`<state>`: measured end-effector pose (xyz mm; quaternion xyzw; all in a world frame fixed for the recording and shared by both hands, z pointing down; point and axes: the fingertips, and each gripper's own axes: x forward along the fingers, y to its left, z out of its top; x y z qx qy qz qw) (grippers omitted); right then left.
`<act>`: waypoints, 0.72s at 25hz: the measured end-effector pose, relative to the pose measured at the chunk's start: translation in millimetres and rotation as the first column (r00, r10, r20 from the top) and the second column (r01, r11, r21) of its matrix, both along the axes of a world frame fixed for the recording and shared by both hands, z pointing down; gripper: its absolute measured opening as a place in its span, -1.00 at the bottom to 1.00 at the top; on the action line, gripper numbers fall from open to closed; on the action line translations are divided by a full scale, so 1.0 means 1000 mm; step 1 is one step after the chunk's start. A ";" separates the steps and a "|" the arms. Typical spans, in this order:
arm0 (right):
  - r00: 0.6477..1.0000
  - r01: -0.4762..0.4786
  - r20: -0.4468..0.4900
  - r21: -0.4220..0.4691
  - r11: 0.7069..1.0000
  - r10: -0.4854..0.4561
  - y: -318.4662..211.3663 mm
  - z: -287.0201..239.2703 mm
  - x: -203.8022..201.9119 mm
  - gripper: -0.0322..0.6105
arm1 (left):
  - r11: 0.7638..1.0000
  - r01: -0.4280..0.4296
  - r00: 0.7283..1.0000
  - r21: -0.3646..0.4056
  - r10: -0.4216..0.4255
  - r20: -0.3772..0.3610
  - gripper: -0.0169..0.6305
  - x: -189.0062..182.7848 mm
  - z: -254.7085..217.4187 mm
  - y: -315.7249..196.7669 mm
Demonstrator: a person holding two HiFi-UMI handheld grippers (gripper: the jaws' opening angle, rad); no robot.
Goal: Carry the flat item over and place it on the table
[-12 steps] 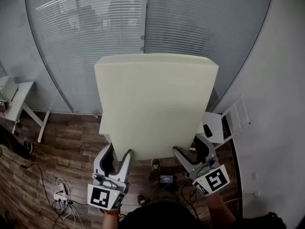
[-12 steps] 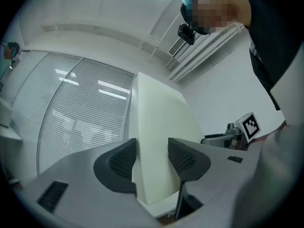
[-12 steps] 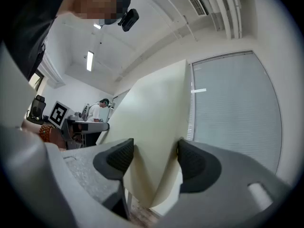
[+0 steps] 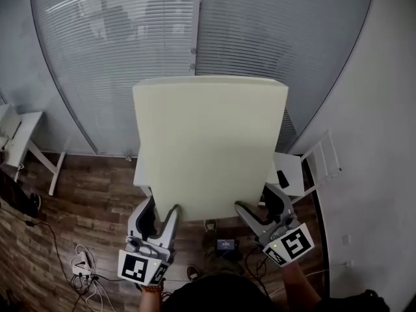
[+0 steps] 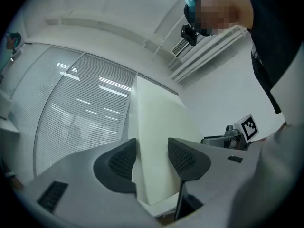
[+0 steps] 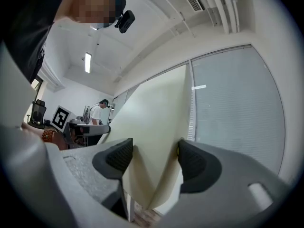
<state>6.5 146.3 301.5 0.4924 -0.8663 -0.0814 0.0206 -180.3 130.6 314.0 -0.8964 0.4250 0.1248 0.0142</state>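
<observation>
1. At the bottom of the frame, the left tongs [image 4: 162,208] and the right tongs [image 4: 257,200] are each gripping the near edge of a cream panel [image 4: 208,142].
2. The panel is filling the centre of the frame, and a small white worktop [image 4: 290,171] is showing past its lower right edge.
3. Grey blinds [image 4: 110,44] are stretching across the top of the frame, above a wooden floor [image 4: 84,190].

The flat panel [image 4: 211,145] fills the middle. The left tool [image 4: 162,208] clamps its near edge by the left corner, and the right tool [image 4: 255,200] clamps it by the right corner. The table [image 4: 290,172] lies beyond the panel, showing past both its sides. The blinds [image 4: 117,38] stand behind the panel. On the floor [image 4: 97,194], a box [image 4: 226,244] lies below the panel's near edge, with a power strip [image 4: 82,263] well left of it.
</observation>
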 end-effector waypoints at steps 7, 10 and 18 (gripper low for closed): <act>1.000 -0.017 -0.002 -0.035 0.999 0.017 -0.025 0.009 0.001 0.03 | 1.000 -0.011 1.000 -0.020 0.012 0.018 -0.30 0.001 0.008 -0.024; 1.000 -0.022 0.008 -0.042 0.999 0.022 -0.038 0.010 0.004 0.03 | 0.999 -0.025 0.999 -0.032 0.026 0.018 -0.30 0.003 0.010 -0.040; 0.998 -0.055 0.028 -0.052 0.997 0.056 -0.079 0.014 0.017 0.03 | 0.998 -0.058 0.998 -0.036 0.059 0.038 -0.30 0.017 0.008 -0.085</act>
